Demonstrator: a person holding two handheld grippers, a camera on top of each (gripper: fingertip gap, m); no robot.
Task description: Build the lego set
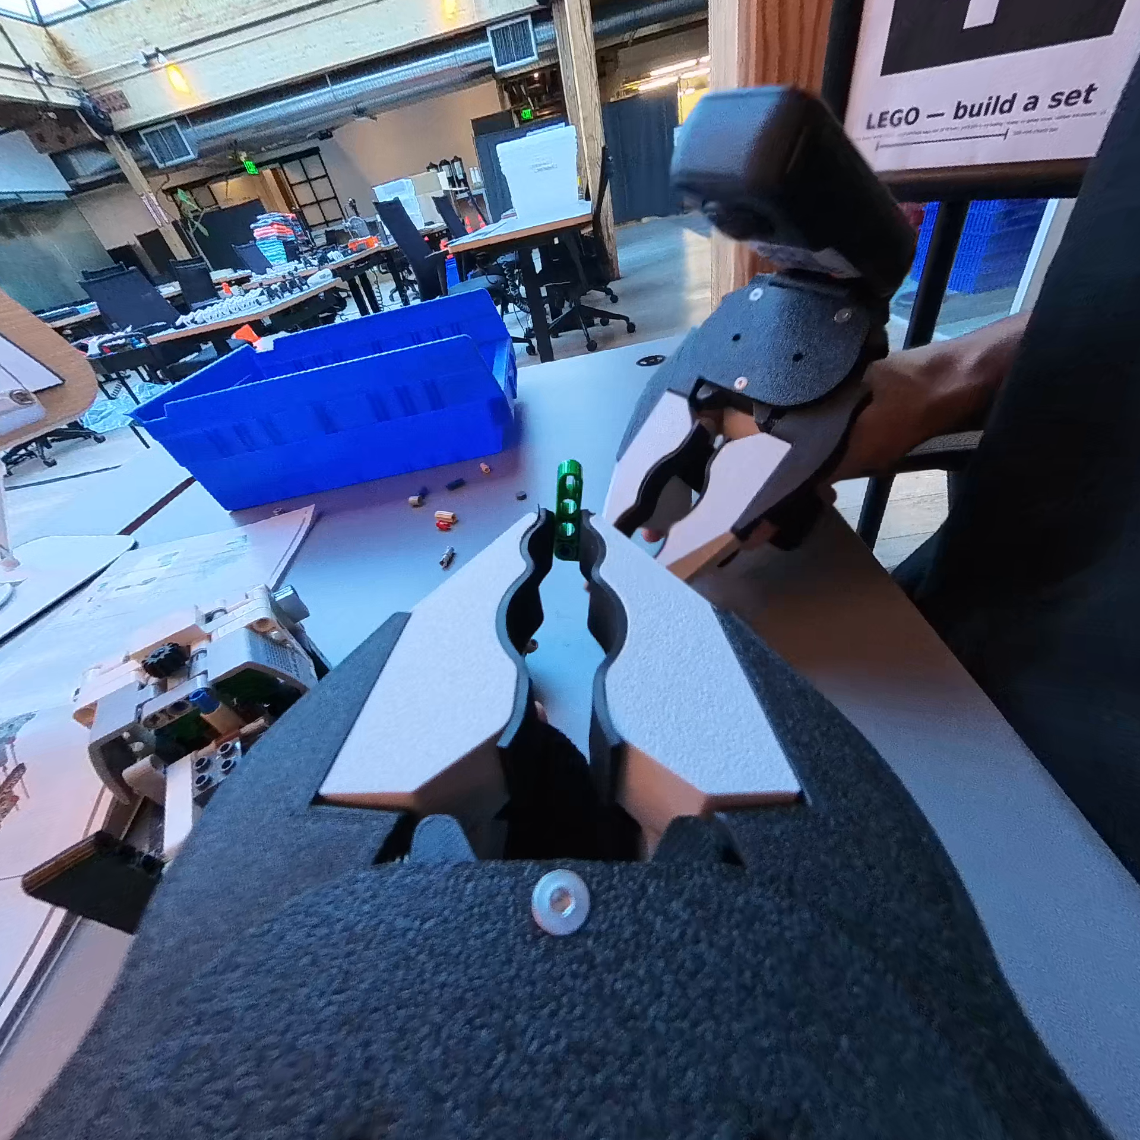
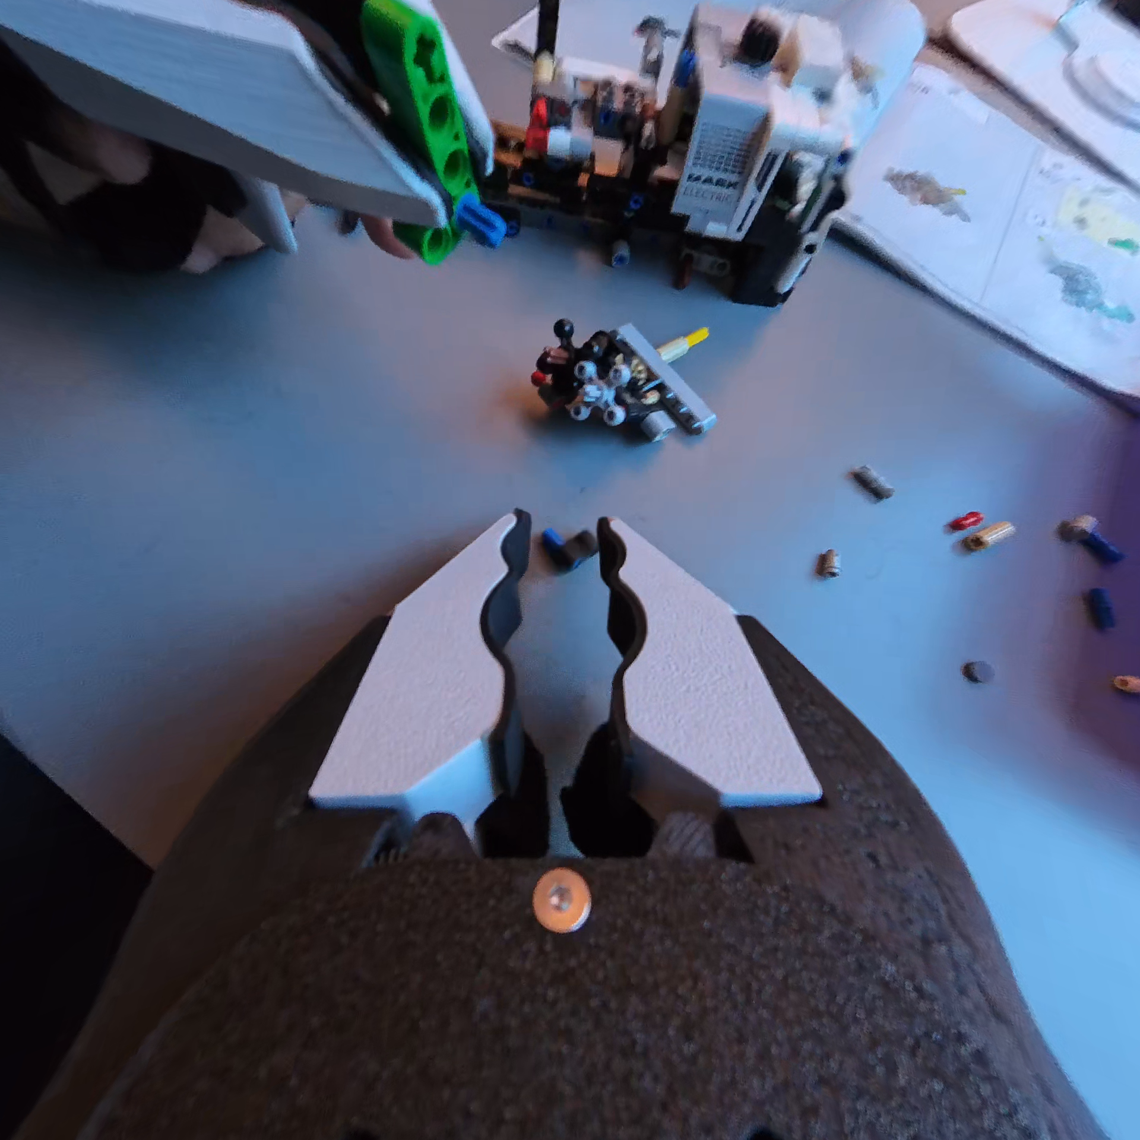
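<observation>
My left gripper (image 1: 567, 524) is shut on a green beam with holes (image 1: 568, 509) and holds it upright at its tips above the grey table (image 1: 382, 555). In the right wrist view the left gripper (image 2: 453, 203) is at top left with the green beam (image 2: 441, 123), and a blue pin (image 2: 480, 223) sticks out of the beam's lower end. My right gripper (image 2: 564, 524) is open, low over the table, with a blue and black pin (image 2: 569, 546) lying between its tips. It also shows in the left wrist view (image 1: 654, 530), to the right of the beam.
A large partly built model (image 2: 709, 154) stands at the back, also seen at the left (image 1: 203, 691). A small sub-assembly (image 2: 617, 382) lies mid-table. Loose pins (image 2: 987, 536) are scattered to the right. A blue bin (image 1: 333, 395) and an instruction booklet (image 2: 1018, 247) border the area. Across from one pair of fingers to the other is roughly 9 centimeters.
</observation>
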